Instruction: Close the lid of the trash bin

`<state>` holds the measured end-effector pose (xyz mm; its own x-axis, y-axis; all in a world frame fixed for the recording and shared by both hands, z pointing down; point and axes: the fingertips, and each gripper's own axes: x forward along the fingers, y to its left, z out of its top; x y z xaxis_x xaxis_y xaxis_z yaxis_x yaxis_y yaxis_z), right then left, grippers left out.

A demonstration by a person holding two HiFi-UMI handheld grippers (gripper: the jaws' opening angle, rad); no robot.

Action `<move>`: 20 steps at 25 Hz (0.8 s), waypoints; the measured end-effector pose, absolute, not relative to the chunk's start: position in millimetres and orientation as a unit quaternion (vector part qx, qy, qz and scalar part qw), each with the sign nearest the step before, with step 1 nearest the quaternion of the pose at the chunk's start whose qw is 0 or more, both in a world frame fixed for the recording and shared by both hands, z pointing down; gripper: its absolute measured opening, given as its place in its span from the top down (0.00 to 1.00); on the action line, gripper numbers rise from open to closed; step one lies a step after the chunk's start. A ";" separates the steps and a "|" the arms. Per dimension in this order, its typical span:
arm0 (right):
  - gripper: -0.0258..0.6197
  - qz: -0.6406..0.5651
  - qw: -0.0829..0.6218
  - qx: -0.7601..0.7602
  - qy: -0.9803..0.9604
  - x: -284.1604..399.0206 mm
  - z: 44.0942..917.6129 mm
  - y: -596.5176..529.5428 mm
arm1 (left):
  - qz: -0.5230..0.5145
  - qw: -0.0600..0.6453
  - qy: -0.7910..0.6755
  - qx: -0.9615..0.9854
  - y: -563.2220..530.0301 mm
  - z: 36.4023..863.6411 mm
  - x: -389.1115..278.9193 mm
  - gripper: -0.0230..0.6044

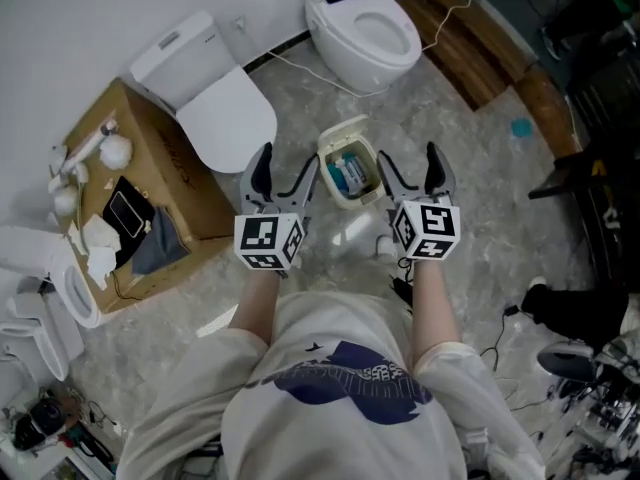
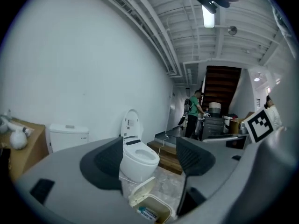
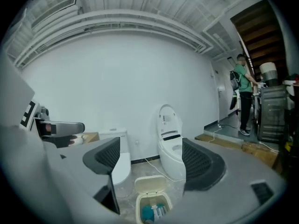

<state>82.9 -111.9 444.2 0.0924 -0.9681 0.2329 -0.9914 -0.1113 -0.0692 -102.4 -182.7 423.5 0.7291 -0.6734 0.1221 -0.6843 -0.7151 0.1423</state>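
The trash bin (image 1: 352,180) stands on the floor (image 1: 470,158) just ahead of the person, near a closed toilet (image 1: 215,108) and an open toilet (image 1: 365,28). Its lid (image 1: 343,134) is tipped up at the far edge, with blue and white rubbish showing inside. The bin looks light. A shove too low on its body, or on the wrong face of the lid, could skid or topple it on the smooth stone. The hinge seems to sit on the far side, though it is too small to be sure. The left tool (image 1: 284,175) and right tool (image 1: 412,173) flank the bin from above, jaws spread wide, holding and touching nothing.
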 end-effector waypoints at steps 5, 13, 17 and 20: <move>0.33 0.084 0.104 0.646 -0.751 126.2 455.9 -117.5 | 0.022 0.109 -0.458 0.882 -156.0 447.2 -59.8 0.43; 0.38 0.061 0.214 0.479 -0.849 152.2 501.3 -153.2 | 0.039 0.128 -0.570 0.811 -91.0 450.7 -60.6 0.43; 0.36 0.055 0.265 0.424 -0.864 143.2 529.0 -187.5 | 0.050 0.128 -0.587 0.798 -81.7 453.1 -67.1 0.43; 0.37 0.049 0.293 0.396 -0.869 133.2 552.8 -215.3 | 0.056 0.131 -0.591 0.794 -85.6 463.6 -68.7 0.43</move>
<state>133.2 -215.3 552.8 -0.5145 -0.6593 0.5483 -0.7171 0.6814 0.1465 -68.7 -85.6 463.6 0.2959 -0.9238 0.2432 -0.9529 -0.2678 0.1421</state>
